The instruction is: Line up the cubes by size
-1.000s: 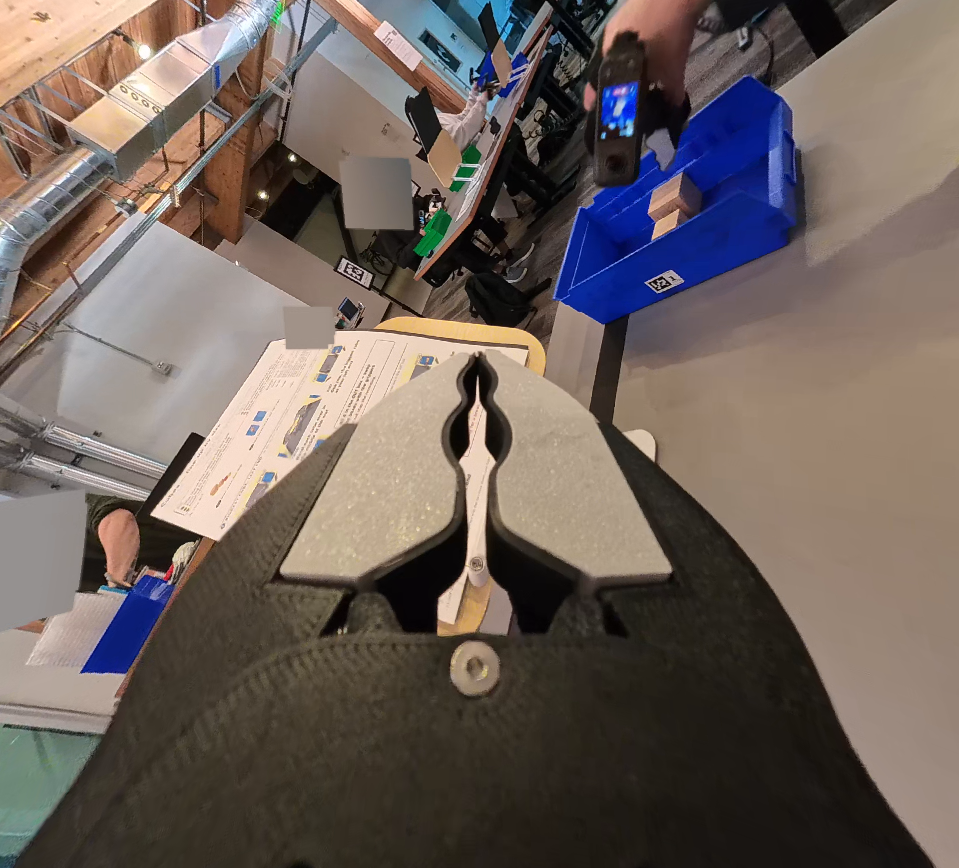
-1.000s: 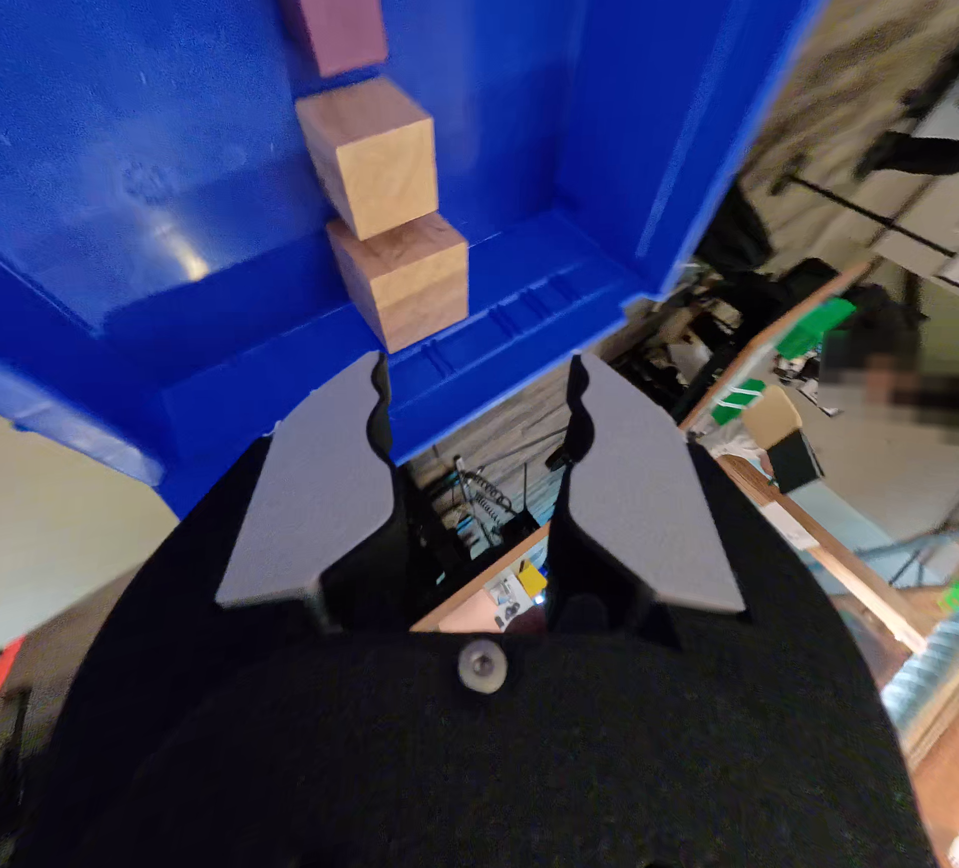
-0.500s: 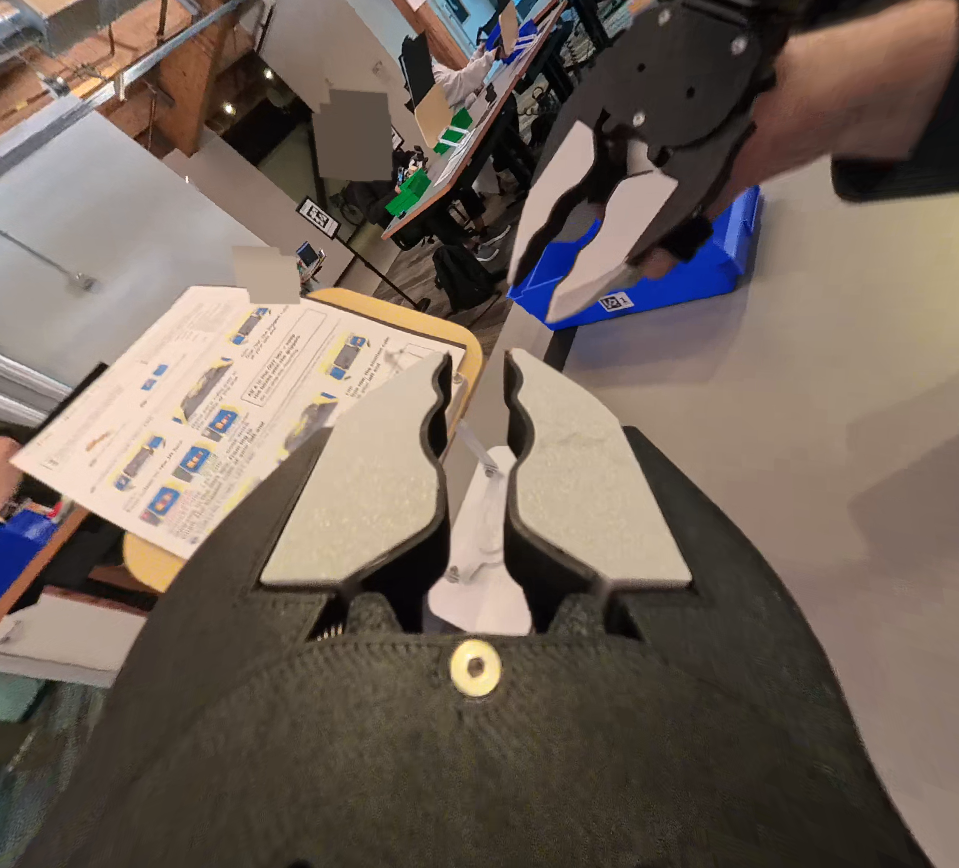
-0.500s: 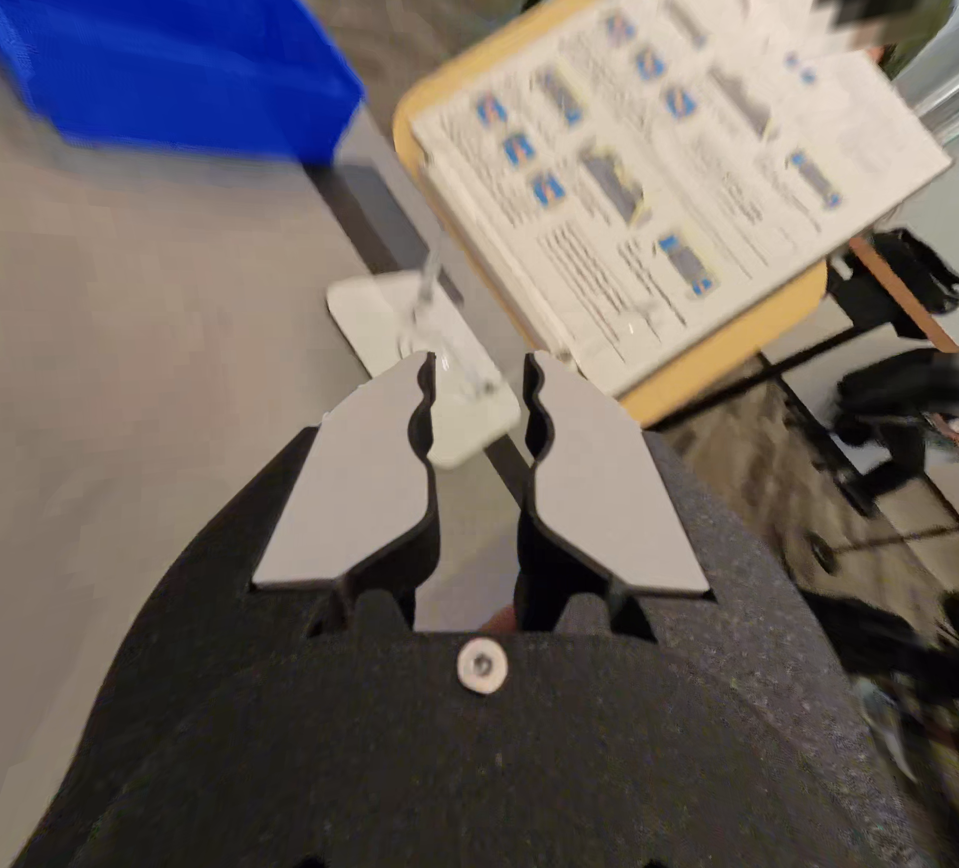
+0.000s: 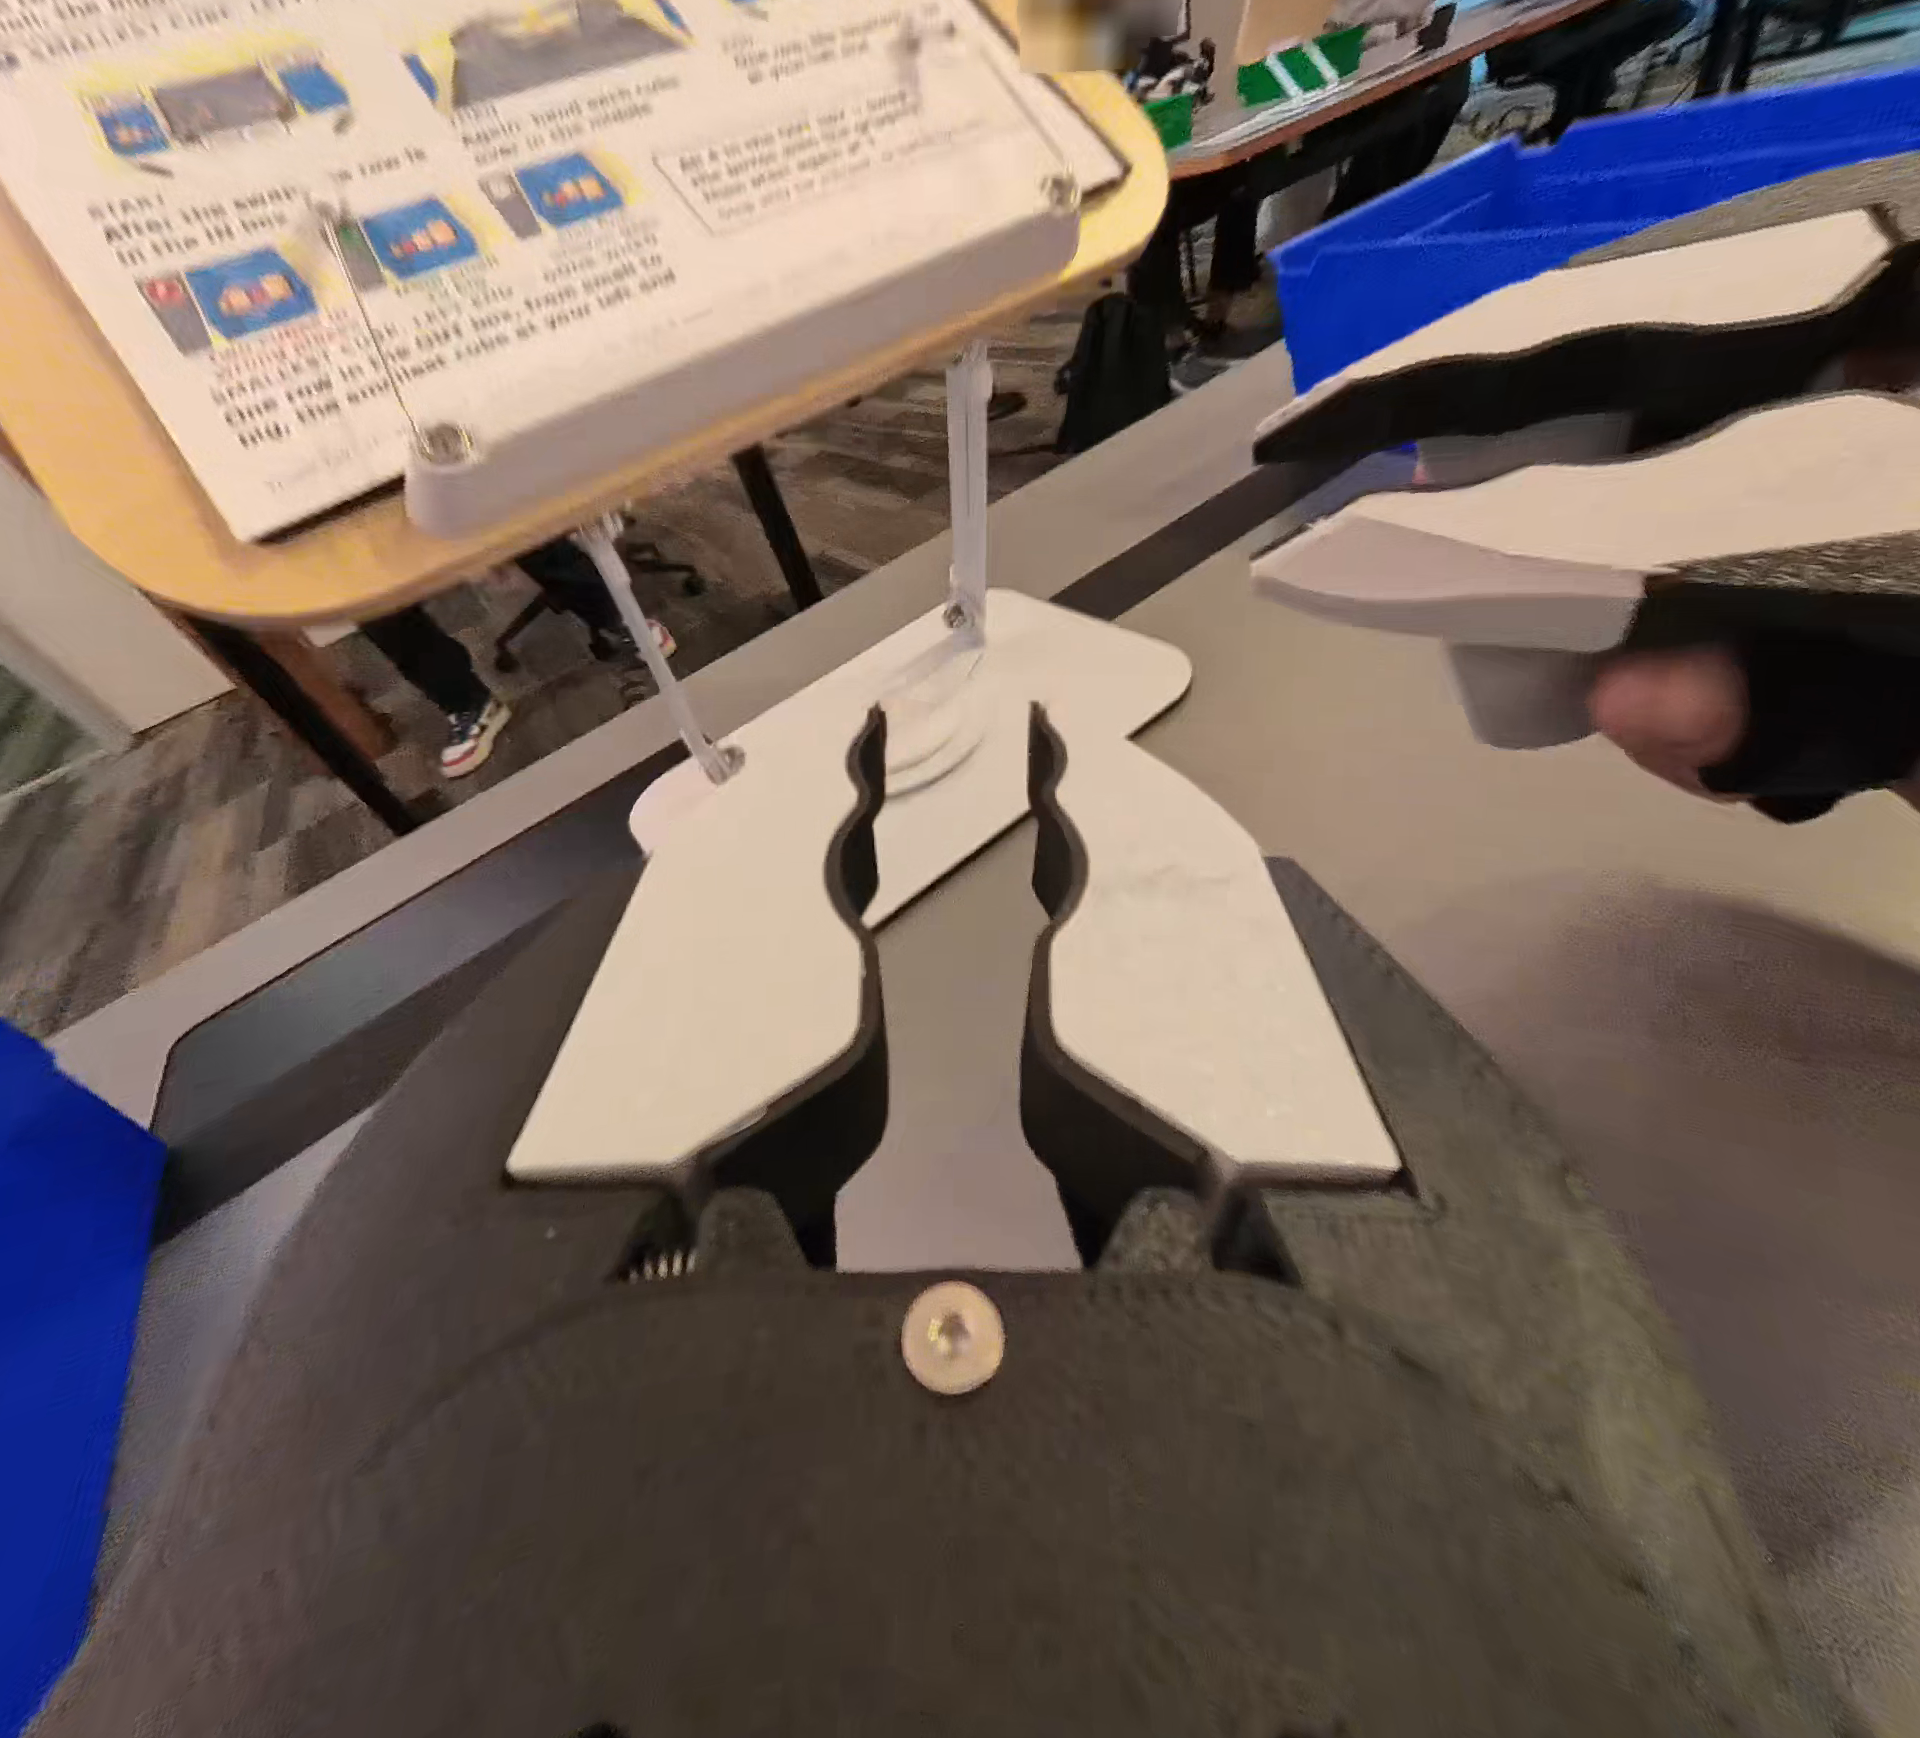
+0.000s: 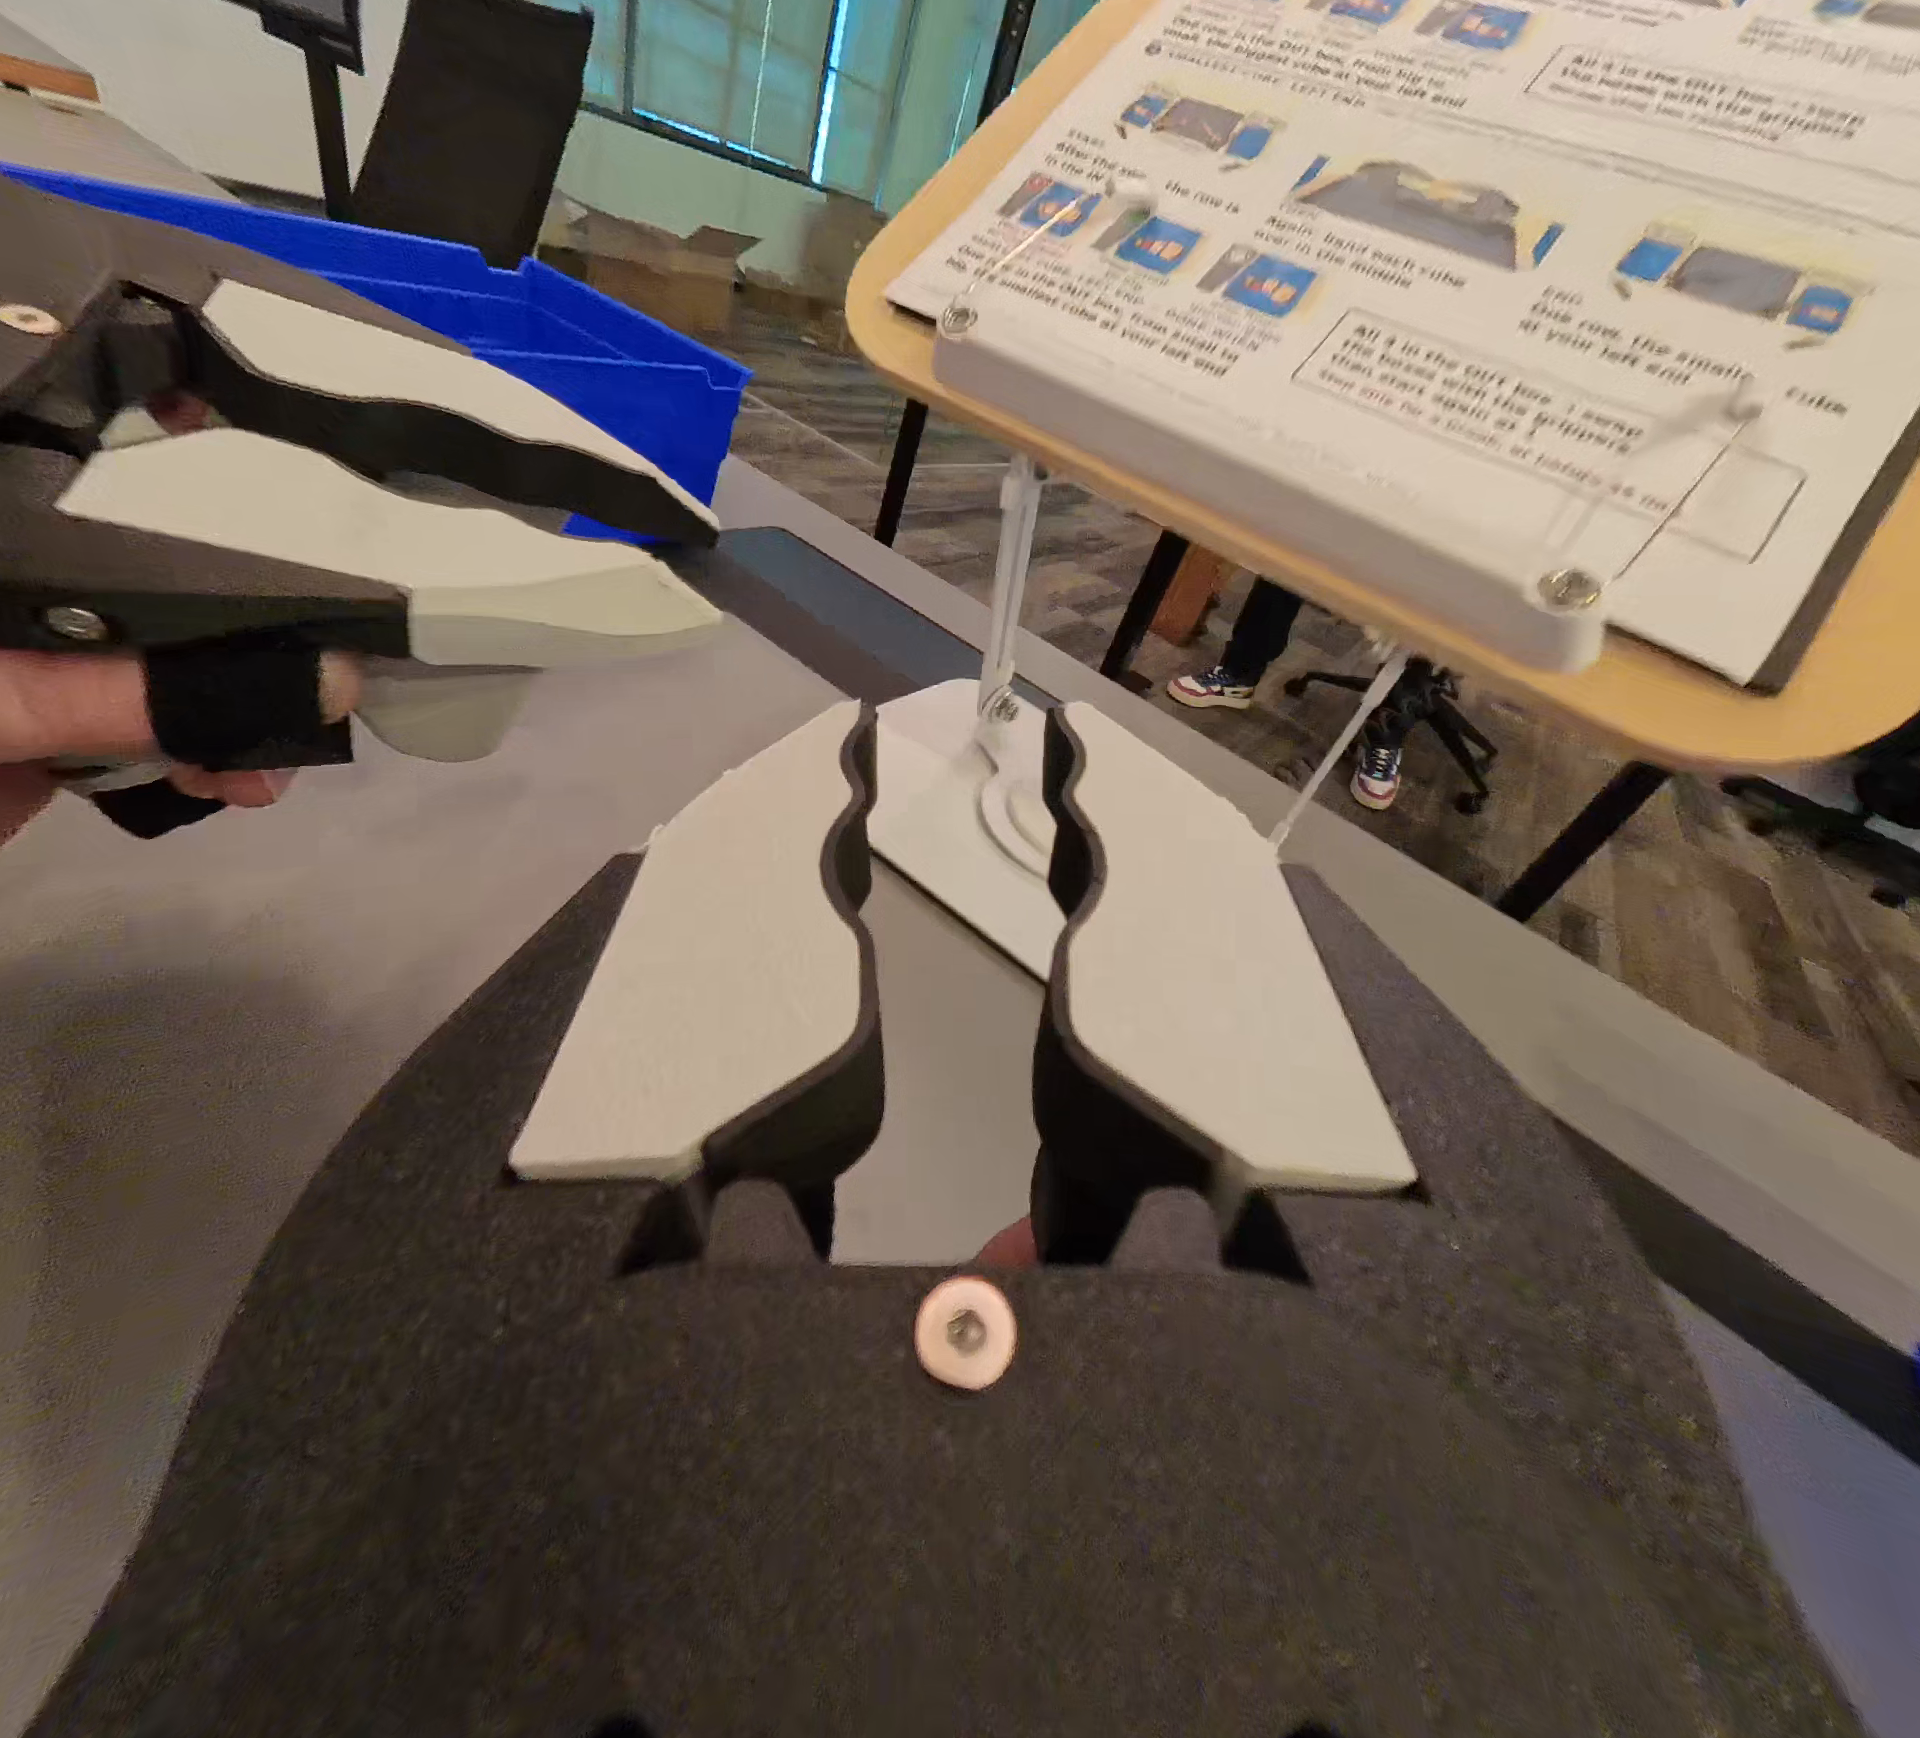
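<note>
We hold the left gripper [image 5: 951,722] fingers slightly apart, nothing between them. Ahead sits the white stand base [image 5: 1091,660] propping the instruction sheet [image 5: 520,78] for reading. The right gripper [image 6: 956,732] is likewise parted, holding nothing. No cubes visible; blue bin [image 6: 582,338] interiors hidden.

Left gripper [image 5: 954,732] – bare, above stand base [image 5: 1091,670]

Even indoor light with daylight from blue-tinted windows [image 6: 727,5], soft shadows and a dull sheen on the counter [image 5: 1558,1013], motion blur on the instruction sheet [image 5: 468,130], wide-angle bending at the edges.
</note>
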Demonstrator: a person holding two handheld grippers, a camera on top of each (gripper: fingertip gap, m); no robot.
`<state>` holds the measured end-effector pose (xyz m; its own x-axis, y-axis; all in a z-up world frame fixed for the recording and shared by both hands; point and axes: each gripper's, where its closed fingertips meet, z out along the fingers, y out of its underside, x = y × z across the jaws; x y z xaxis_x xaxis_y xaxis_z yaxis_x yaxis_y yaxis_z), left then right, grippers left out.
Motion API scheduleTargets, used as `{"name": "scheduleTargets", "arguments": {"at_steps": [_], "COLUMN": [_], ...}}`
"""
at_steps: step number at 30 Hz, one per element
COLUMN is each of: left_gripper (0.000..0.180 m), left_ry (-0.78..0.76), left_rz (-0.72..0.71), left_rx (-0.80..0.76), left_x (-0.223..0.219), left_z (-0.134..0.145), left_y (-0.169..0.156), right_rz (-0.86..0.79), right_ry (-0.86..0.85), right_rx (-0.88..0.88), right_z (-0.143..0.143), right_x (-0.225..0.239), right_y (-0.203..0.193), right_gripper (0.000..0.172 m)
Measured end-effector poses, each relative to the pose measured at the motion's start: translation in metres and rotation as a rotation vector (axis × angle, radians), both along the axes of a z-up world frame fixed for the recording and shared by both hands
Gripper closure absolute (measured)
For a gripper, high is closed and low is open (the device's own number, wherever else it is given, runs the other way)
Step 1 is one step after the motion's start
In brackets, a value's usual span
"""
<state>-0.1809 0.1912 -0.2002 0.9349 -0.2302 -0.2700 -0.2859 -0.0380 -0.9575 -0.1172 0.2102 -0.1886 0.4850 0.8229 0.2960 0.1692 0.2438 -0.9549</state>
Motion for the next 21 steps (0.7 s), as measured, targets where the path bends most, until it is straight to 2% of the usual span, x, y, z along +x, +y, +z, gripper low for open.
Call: {"name": "scheduleTargets", "arguments": {"at_steps": [2, 4, 11, 14, 21], "left_gripper": [0.152, 0.140, 0.137, 0.123, 0.110], "left_ry": [-0.016, -0.041, 0.046, 0.125, 0.141], "left_rz": [0.027, 0.031, 0.059, 0.085, 0.109], "left_rx": [-0.006, -0.021, -0.048, -0.062, -0.094], "left_x": [-0.004, -0.003, -0.003, -0.006, -0.009], "left_z": [-0.011, -0.014, -0.026, -0.032, -0.040], "left_y": [0.007, 0.011, 0.013, 0.017, 0.023], "right_rz": [0.017, 0.004, 0.009, -0.010, -0.013], "right_ry": [-0.023, -0.079, -0.059, -0.091, -0.097], "right_rx": [0.014, 0.052, 0.031, 0.046, 0.030], "right_z": [-0.020, -0.032, -0.033, -0.037, -0.039], "right_x": [-0.003, -0.004, -0.003, -0.004, -0.004], "right_y": [-0.001, 0.002, 0.005, 0.008, 0.010], "right_gripper": [0.141, 0.139, 0.137, 0.132, 0.124]}}
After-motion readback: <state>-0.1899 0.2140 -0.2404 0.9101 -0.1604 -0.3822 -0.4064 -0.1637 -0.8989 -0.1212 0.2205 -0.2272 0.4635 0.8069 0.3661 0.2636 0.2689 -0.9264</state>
